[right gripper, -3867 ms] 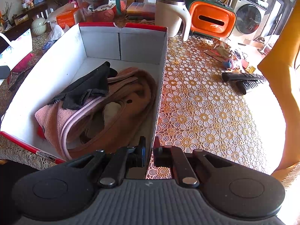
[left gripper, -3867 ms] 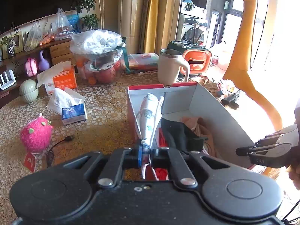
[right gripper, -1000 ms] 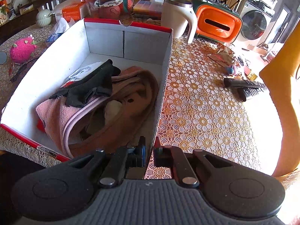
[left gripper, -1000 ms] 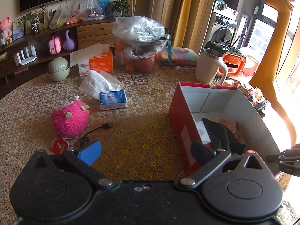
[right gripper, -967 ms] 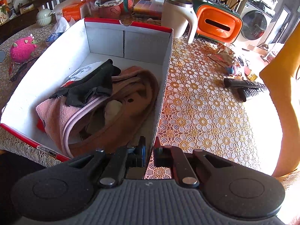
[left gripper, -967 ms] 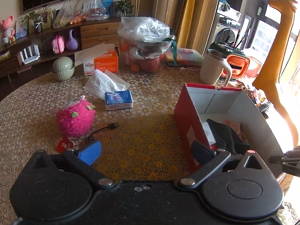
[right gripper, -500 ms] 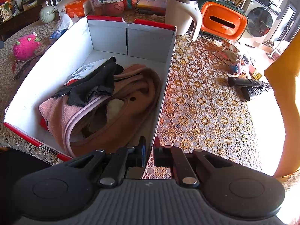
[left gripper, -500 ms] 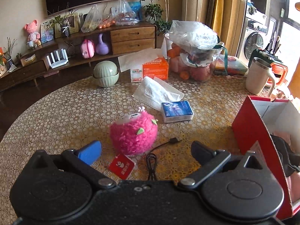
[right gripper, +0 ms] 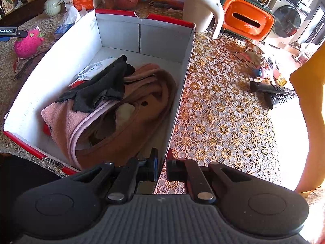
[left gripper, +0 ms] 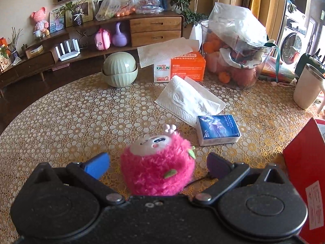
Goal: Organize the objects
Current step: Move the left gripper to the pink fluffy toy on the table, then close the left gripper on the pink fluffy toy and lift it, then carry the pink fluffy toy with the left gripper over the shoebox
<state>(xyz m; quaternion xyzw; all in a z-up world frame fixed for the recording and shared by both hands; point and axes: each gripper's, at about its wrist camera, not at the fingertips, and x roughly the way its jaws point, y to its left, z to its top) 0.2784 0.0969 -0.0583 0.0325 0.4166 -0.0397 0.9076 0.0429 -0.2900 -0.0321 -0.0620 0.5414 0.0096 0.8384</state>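
Note:
A fluffy pink plush toy (left gripper: 160, 174) with a white face sits on the lace-covered table. My left gripper (left gripper: 157, 163) is open and straddles it, the blue pad (left gripper: 97, 163) on its left and the dark pad (left gripper: 218, 163) on its right, both clear of the fur. The red-edged white box (right gripper: 142, 34) holds a pink-brown garment (right gripper: 130, 122), a black cloth (right gripper: 103, 89) and a white packet (right gripper: 95, 69). My right gripper (right gripper: 162, 162) is shut on the box's near right wall. In the right wrist view the plush toy (right gripper: 27, 42) lies left of the box.
Beyond the toy lie a blue tissue pack (left gripper: 218, 129), a loose white tissue (left gripper: 189, 101), an orange tissue box (left gripper: 182, 67), a green lidded bowl (left gripper: 119, 69) and a bagged fruit bowl (left gripper: 235, 57). A cream mug (right gripper: 200, 8), an orange case (right gripper: 247, 18) and remotes (right gripper: 274, 91) sit right of the box.
My left gripper swung left away from the box and sank toward the table; the pink toy now sits between its open fingers. The right gripper kept its hold on the box wall.

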